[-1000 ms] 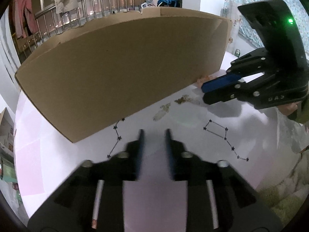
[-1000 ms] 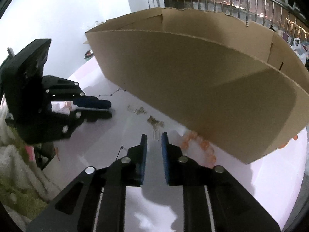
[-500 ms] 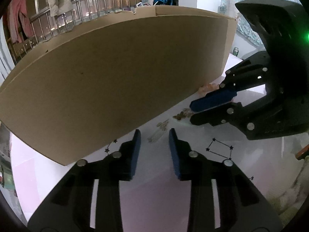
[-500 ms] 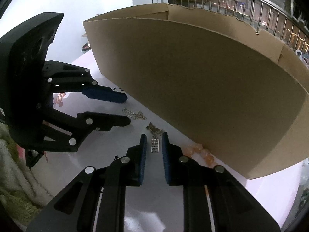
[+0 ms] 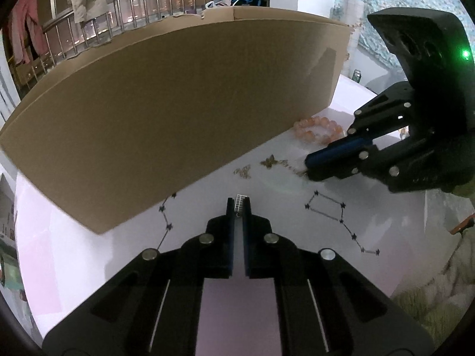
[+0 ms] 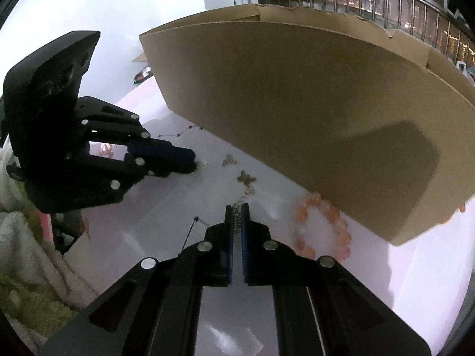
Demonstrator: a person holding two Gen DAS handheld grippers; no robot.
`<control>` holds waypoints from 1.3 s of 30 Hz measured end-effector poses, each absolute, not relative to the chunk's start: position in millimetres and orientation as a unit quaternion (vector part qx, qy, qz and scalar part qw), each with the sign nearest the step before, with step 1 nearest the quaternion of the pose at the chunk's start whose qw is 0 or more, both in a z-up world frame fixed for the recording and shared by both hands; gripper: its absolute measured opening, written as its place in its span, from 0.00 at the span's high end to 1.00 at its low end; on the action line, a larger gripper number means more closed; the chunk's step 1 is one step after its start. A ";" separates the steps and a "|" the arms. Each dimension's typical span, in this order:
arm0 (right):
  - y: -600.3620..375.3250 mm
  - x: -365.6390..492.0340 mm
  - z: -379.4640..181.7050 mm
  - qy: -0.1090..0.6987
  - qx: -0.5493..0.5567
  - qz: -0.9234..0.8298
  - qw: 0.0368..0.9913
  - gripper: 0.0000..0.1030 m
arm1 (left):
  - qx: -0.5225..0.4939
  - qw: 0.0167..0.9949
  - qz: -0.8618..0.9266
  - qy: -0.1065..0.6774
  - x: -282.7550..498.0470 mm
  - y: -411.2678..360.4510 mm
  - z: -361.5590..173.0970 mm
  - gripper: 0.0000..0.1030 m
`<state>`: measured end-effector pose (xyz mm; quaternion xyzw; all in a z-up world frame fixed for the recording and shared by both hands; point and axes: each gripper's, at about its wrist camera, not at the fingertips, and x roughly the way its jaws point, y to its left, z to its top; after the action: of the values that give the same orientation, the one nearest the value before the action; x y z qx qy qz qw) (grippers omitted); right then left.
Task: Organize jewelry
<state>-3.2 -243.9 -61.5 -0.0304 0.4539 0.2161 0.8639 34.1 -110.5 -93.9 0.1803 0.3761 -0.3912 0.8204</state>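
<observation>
Two grippers are working the glossy white surface (image 5: 124, 255): the left gripper (image 5: 238, 204) is pinching one silver ladder-shaped earring (image 5: 240, 202), the right gripper (image 6: 236, 212) is clamping what looks like its twin (image 6: 236, 222). One peach bead bracelet (image 6: 323, 228) is lying beside the cardboard box (image 6: 297, 103).

On the bench (image 5: 89, 255) there are two grippers, left (image 5: 238, 203) and right (image 6: 237, 209), one cardboard box (image 5: 178, 112), one orange bead bracelet (image 6: 322, 228) and two silver ladder-shaped earrings (image 5: 240, 203), one per gripper.
</observation>
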 end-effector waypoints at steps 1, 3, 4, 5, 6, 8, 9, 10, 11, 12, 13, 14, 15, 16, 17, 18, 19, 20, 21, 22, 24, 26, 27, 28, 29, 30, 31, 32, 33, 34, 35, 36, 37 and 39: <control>-244.6 -6.0 -61.2 0.454 -0.029 0.216 0.864 0.95 | 0.179 0.822 -0.388 0.376 32.0 -108.0 -93.8 0.99; -245.8 -11.3 -60.7 0.455 -0.025 0.215 0.864 0.95 | 0.172 0.825 -0.386 0.376 29.0 -102.8 -94.2 0.98; -246.5 -12.5 -60.5 0.455 -0.022 0.215 0.864 0.95 | 0.169 0.826 -0.385 0.376 27.4 -101.2 -94.3 0.99; -245.4 -12.1 -59.8 0.455 -0.020 0.215 0.864 0.95 | 0.166 0.827 -0.383 0.377 26.1 -98.8 -94.6 0.99; -245.3 -13.7 -59.2 0.454 -0.018 0.215 0.865 0.95 | 0.165 0.827 -0.382 0.377 24.9 -97.4 -95.2 0.99; -245.6 -18.3 -57.3 0.451 -0.014 0.215 0.866 0.95 | 0.164 0.830 -0.377 0.377 20.7 -93.8 -95.2 0.99; -246.9 -21.2 -56.5 0.449 -0.012 0.214 0.867 0.95 | 0.162 0.831 -0.376 0.376 18.9 -92.1 -94.8 0.99; -248.1 -22.1 -55.3 0.446 -0.009 0.213 0.869 0.95 | 0.160 0.832 -0.375 0.376 18.1 -91.1 -94.0 0.99; -249.1 -22.6 -53.4 0.444 -0.005 0.213 0.871 0.95 | 0.158 0.834 -0.373 0.375 16.8 -89.6 -93.6 0.99; -250.2 -23.1 -51.5 0.440 -0.002 0.213 0.872 0.95 | 0.156 0.836 -0.372 0.374 15.7 -88.1 -92.8 0.99; -250.9 -22.7 -49.9 0.438 -0.002 0.212 0.873 0.95 | 0.154 0.837 -0.371 0.373 15.1 -86.3 -92.1 0.99; -252.4 -22.7 -47.9 0.435 -0.001 0.212 0.875 0.95 | 0.152 0.838 -0.370 0.372 14.1 -83.6 -91.1 0.99; -254.4 -24.1 -46.3 0.433 0.001 0.212 0.876 0.95 | 0.151 0.839 -0.368 0.371 13.8 -82.9 -90.2 0.99; -254.9 -22.9 -45.4 0.431 0.002 0.213 0.877 0.95 | 0.151 0.840 -0.368 0.371 15.6 -84.4 -88.2 0.99; -255.5 -22.0 -45.1 0.430 0.003 0.213 0.877 0.95 | 0.151 0.840 -0.366 0.370 15.6 -84.8 -87.8 0.99; -255.9 -21.3 -44.8 0.430 0.003 0.214 0.877 0.95 | 0.152 0.841 -0.366 0.369 14.1 -85.8 -87.4 0.99; -256.5 -20.4 -44.5 0.430 0.004 0.215 0.877 0.95 | 0.153 0.842 -0.365 0.367 13.8 -86.5 -86.2 0.99; -255.1 -16.9 -45.9 0.430 0.005 0.216 0.877 0.95 | 0.153 0.843 -0.364 0.365 14.1 -86.7 -85.2 0.99; -256.1 -16.2 -45.3 0.430 0.007 0.217 0.876 0.95 | 0.151 0.845 -0.364 0.363 14.4 -85.8 -84.2 0.99; -256.6 -15.5 -44.7 0.430 0.008 0.218 0.876 0.95 | 0.150 0.846 -0.363 0.362 15.1 -86.8 -83.5 0.99; -257.8 -13.8 -43.7 0.429 0.011 0.218 0.877 0.95 | 0.145 0.848 -0.362 0.358 16.0 -84.8 -80.8 0.99; -259.9 -12.4 -41.6 0.428 0.016 0.219 0.876 0.95 | 0.143 0.849 -0.363 0.356 16.5 -86.9 -79.3 0.99; -261.6 -12.6 -40.2 0.429 0.019 0.219 0.876 0.95 | 0.142 0.849 -0.364 0.355 15.7 -87.6 -78.8 0.99; -262.1 -12.2 -39.0 0.428 0.019 0.219 0.877 0.95 | 0.142 0.849 -0.365 0.353 14.6 -88.3 -78.5 0.99; -260.6 -10.9 -39.1 0.428 0.018 0.218 0.877 0.95 | 0.142 0.849 -0.367 0.353 13.8 -89.0 -78.1 0.99; -260.8 -10.8 -38.7 0.427 0.019 0.219 0.877 0.95 | 0.144 0.849 -0.368 0.351 12.3 -90.3 -78.1 0.99; -261.0 -11.2 -38.0 0.427 0.019 0.219 0.877 0.95 | 0.145 0.849 -0.368 0.351 11.9 -91.0 -77.6 0.99; -261.4 -11.4 -37.9 0.426 0.021 0.219 0.877 0.95 | 0.146 0.848 -0.369 0.350 11.0 -92.0 -77.9 0.99; -261.5 -11.6 -38.6 0.426 0.022 0.219 0.877 0.95 | 0.149 0.849 -0.369 0.349 10.4 -92.6 -78.1 0.99; -262.0 -12.5 -38.1 0.426 0.022 0.218 0.878 0.95 | 0.150 0.849 -0.370 0.348 10.1 -93.1 -77.9 0.99; -262.6 -13.1 -37.4 0.426 0.023 0.218 0.878 0.95 | 0.150 0.848 -0.370 0.348 9.6 -93.8 -77.7 0.99; -263.4 -13.8 -36.6 0.426 0.024 0.217 0.878 0.95 | 0.150 0.848 -0.370 0.348 9.3 -94.3 -77.7 0.99; -264.2 -14.0 -35.7 0.426 0.026 0.217 0.878 0.95 | 0.150 0.848 -0.370 0.348 8.9 -94.6 -77.6 0.99; -265.3 -14.9 -32.9 0.424 0.027 0.216 0.879 0.95 | 0.154 0.849 -0.368 0.346 8.5 -95.0 -77.3 0.99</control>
<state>-14.9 -265.3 -32.9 0.0272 0.4242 0.2158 0.8791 8.5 -95.0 -77.3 0.1536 0.3456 -0.3683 0.8493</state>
